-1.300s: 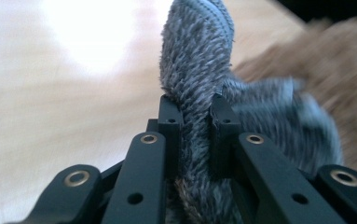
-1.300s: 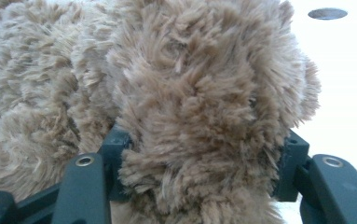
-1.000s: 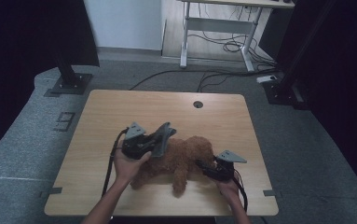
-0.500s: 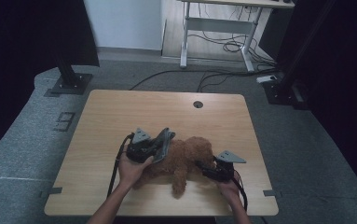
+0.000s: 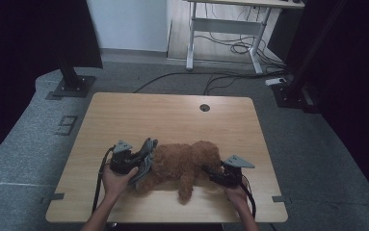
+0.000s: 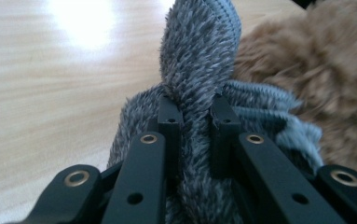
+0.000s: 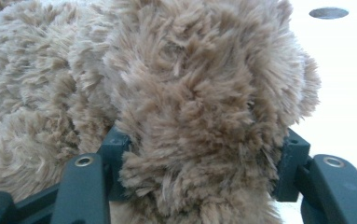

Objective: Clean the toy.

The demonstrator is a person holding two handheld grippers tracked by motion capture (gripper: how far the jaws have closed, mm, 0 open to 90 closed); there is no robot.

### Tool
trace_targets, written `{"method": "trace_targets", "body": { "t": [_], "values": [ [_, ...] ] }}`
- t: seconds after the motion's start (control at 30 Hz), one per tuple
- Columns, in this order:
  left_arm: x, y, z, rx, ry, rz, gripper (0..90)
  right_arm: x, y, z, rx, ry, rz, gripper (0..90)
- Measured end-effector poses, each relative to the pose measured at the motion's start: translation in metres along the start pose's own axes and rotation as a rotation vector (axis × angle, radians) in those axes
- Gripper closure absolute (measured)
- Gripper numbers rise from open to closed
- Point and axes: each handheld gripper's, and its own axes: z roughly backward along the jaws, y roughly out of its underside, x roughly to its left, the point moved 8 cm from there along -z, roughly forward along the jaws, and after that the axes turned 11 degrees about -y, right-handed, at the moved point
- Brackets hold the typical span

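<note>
A brown plush dog (image 5: 184, 163) lies on its side near the front of the wooden table (image 5: 172, 115). My left gripper (image 5: 141, 161) is at the toy's left end, shut on a grey fuzzy piece of cloth (image 5: 146, 156) that stands up between its jaws. In the left gripper view the grey cloth (image 6: 199, 70) is pinched between the two black jaws, with the brown fur (image 6: 320, 79) just behind it on the right. My right gripper (image 5: 211, 174) is at the toy's right end. The right gripper view has its jaws pressed on both sides of a thick lump of the plush dog (image 7: 195, 116).
A round cable hole (image 5: 204, 107) sits at the table's far middle. Behind the table are a dark stand base (image 5: 71, 86) at the left, floor cables (image 5: 230, 48) and a white desk frame (image 5: 220, 29). Each gripper trails a black cable off the front edge.
My left gripper has come down and moved right with the grey cloth, from above the table to the plush dog's left end. The right gripper has stayed put.
</note>
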Motion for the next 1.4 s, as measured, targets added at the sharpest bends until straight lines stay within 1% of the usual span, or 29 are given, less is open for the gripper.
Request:
{"method": "trace_targets", "body": {
  "t": [0.07, 0.1, 0.2, 0.23, 0.27, 0.33, 0.37, 0.4, 0.43, 0.5, 0.57, 0.63, 0.67, 0.7, 0.77, 0.8, 0.87, 0.9, 0.93, 0.97, 1.0, 1.07, 1.1, 1.13, 1.17, 1.2, 1.23, 1.3, 1.4],
  "values": [
    [-0.005, -0.012, 0.004, -0.011, 0.007, -0.008, 77.8, 0.0, 0.0, 0.0, -0.003, 0.0, -0.001, 39.8],
    [-0.009, -0.02, 0.007, -0.024, 0.004, -0.021, 77.8, 0.0, 0.0, 0.0, -0.002, 0.0, 0.002, 39.9],
    [-0.025, -0.046, 0.012, -0.07, 0.021, -0.04, 77.8, 0.002, 0.0, -0.001, -0.002, 0.006, 0.012, 40.0],
    [-0.025, -0.046, 0.012, -0.07, 0.021, -0.04, 77.8, 0.002, 0.0, -0.001, 0.0, 0.007, 0.015, 40.1],
    [-0.041, -0.063, 0.013, -0.096, 0.039, -0.057, 77.9, 0.003, -0.001, -0.001, -0.001, 0.011, 0.02, 40.1],
    [-0.061, -0.079, 0.009, -0.104, 0.059, -0.093, 77.8, 0.004, -0.001, -0.001, 0.0, 0.014, 0.023, 40.1],
    [-0.076, -0.086, 0.004, -0.105, 0.076, -0.114, 77.8, 0.004, -0.001, -0.001, 0.001, 0.016, 0.025, 40.1],
    [-0.086, -0.09, 0.0, -0.103, 0.089, -0.123, 77.8, 0.005, 0.0, -0.001, 0.006, 0.017, 0.03, 40.2],
    [-0.1, -0.093, -0.007, -0.097, 0.104, -0.136, 77.8, 0.005, 0.0, -0.001, 0.007, 0.018, 0.032, 40.2],
    [-0.129, -0.096, -0.022, -0.077, 0.129, -0.177, 77.8, 0.006, -0.001, -0.002, 0.005, 0.027, 0.044, 40.1],
    [-0.156, -0.094, -0.038, -0.05, 0.163, -0.198, 77.7, 0.008, 0.0, -0.002, 0.01, 0.032, 0.059, 40.1],
    [-0.177, -0.089, -0.055, -0.017, 0.166, -0.224, 77.5, 0.008, 0.0, -0.002, 0.01, 0.036, 0.066, 40.1],
    [-0.184, -0.086, -0.063, -0.007, 0.157, -0.236, 77.4, 0.008, 0.0, -0.002, 0.013, 0.037, 0.065, 40.1],
    [-0.187, -0.084, -0.069, -0.005, 0.14, -0.242, 77.3, 0.008, 0.001, -0.001, 0.016, 0.039, 0.065, 40.1],
    [-0.188, -0.081, -0.075, -0.006, 0.125, -0.245, 77.5, 0.006, 0.003, -0.001, 0.021, 0.042, 0.056, 40.1],
    [-0.186, -0.08, -0.076, -0.006, 0.118, -0.244, 77.6, 0.005, 0.004, 0.0, 0.021, 0.039, 0.049, 40.1],
    [-0.178, -0.079, -0.075, 0.003, 0.113, -0.233, 77.8, 0.005, 0.005, 0.0, 0.024, 0.041, 0.053, 40.1],
    [-0.172, -0.078, -0.073, 0.007, 0.104, -0.231, 77.8, 0.006, 0.004, 0.0, 0.024, 0.044, 0.057, 40.1],
    [-0.165, -0.077, -0.071, 0.01, 0.082, -0.233, 77.9, 0.007, 0.004, -0.001, 0.022, 0.048, 0.061, 40.1],
    [-0.165, -0.077, -0.071, 0.01, 0.082, -0.233, 77.9, 0.007, 0.004, -0.001, 0.022, 0.048, 0.061, 40.1],
    [-0.147, -0.073, -0.067, 0.032, 0.046, -0.23, 78.0, 0.008, 0.004, 0.0, 0.024, 0.054, 0.069, 40.3],
    [-0.131, -0.066, -0.062, 0.037, 0.047, -0.213, 77.9, 0.009, 0.004, 0.0, 0.024, 0.054, 0.069, 40.3],
    [-0.131, -0.066, -0.062, 0.037, 0.047, -0.213, 77.9, 0.009, 0.004, 0.0, 0.024, 0.054, 0.069, 40.3],
    [-0.117, -0.062, -0.054, 0.024, 0.048, -0.192, 77.8, 0.01, 0.005, 0.0, 0.03, 0.054, 0.079, 40.3],
    [-0.117, -0.062, -0.054, 0.024, 0.048, -0.192, 77.8, 0.01, 0.005, 0.0, 0.03, 0.054, 0.079, 40.3],
    [-0.104, -0.059, -0.045, 0.013, 0.038, -0.183, 77.8, 0.011, 0.006, 0.0, 0.034, 0.057, 0.09, 40.3],
    [-0.098, -0.058, -0.041, 0.009, 0.036, -0.18, 77.8, 0.011, 0.006, 0.0, 0.036, 0.056, 0.089, 40.3],
    [-0.086, -0.055, -0.034, 0.004, 0.03, -0.161, 77.8, 0.011, 0.007, 0.0, 0.036, 0.055, 0.087, 40.3],
    [-0.069, -0.048, -0.025, 0.001, 0.018, -0.147, 77.6, 0.012, 0.008, 0.0, 0.037, 0.057, 0.085, 40.2]
  ]
}}
